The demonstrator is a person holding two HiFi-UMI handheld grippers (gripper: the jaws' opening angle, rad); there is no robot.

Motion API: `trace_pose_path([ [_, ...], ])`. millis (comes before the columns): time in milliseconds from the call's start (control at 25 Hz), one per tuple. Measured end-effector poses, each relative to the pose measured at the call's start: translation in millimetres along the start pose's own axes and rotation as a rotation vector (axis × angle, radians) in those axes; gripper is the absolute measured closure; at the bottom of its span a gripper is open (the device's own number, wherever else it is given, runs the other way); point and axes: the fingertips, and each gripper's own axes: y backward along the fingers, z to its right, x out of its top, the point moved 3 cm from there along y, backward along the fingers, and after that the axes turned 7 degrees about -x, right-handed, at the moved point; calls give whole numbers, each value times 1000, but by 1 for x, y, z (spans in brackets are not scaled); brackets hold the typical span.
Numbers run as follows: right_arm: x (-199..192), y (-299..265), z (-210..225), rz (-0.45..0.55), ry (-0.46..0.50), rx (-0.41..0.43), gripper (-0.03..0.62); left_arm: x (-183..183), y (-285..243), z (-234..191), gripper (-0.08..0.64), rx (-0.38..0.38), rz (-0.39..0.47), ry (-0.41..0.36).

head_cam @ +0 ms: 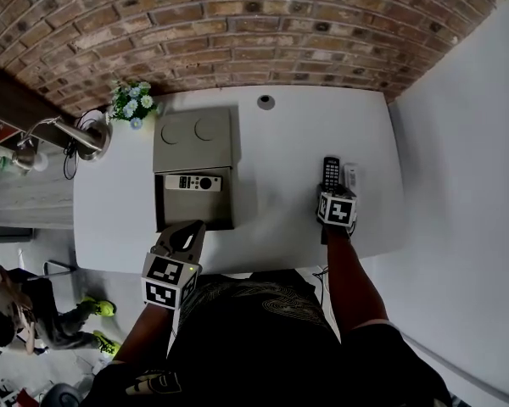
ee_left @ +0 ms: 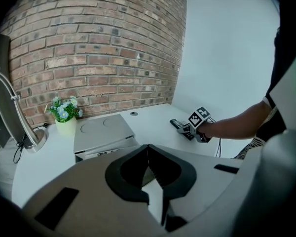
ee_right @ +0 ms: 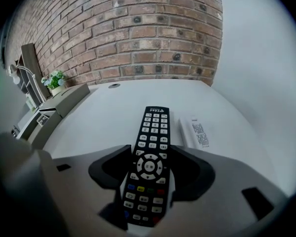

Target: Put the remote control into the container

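Note:
A black remote control (head_cam: 331, 172) lies on the white table (head_cam: 288, 219) at the right, and in the right gripper view this black remote (ee_right: 150, 162) runs lengthwise between the jaws. My right gripper (head_cam: 332, 195) is open, its jaws standing wide on either side with thin gaps. A slim white remote (ee_right: 197, 132) lies just right of it. The grey container (head_cam: 229, 206) stands left of centre with its lid (head_cam: 193, 138) folded back, and another white remote (head_cam: 193, 182) lies inside. My left gripper (head_cam: 180, 237) hovers at the container's near edge, shut and empty.
A pot of flowers (head_cam: 133, 103) and a desk lamp (head_cam: 76, 134) stand at the table's far left corner. A round cable hole (head_cam: 265, 102) sits near the brick wall. A white wall runs along the right. A person (head_cam: 17, 312) sits on the floor, lower left.

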Motion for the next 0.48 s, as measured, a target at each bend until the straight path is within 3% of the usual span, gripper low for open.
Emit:
trace_pose_path([
  [480, 4, 31, -25, 59, -50, 50, 348, -6, 21, -26, 552, -13, 21, 34],
])
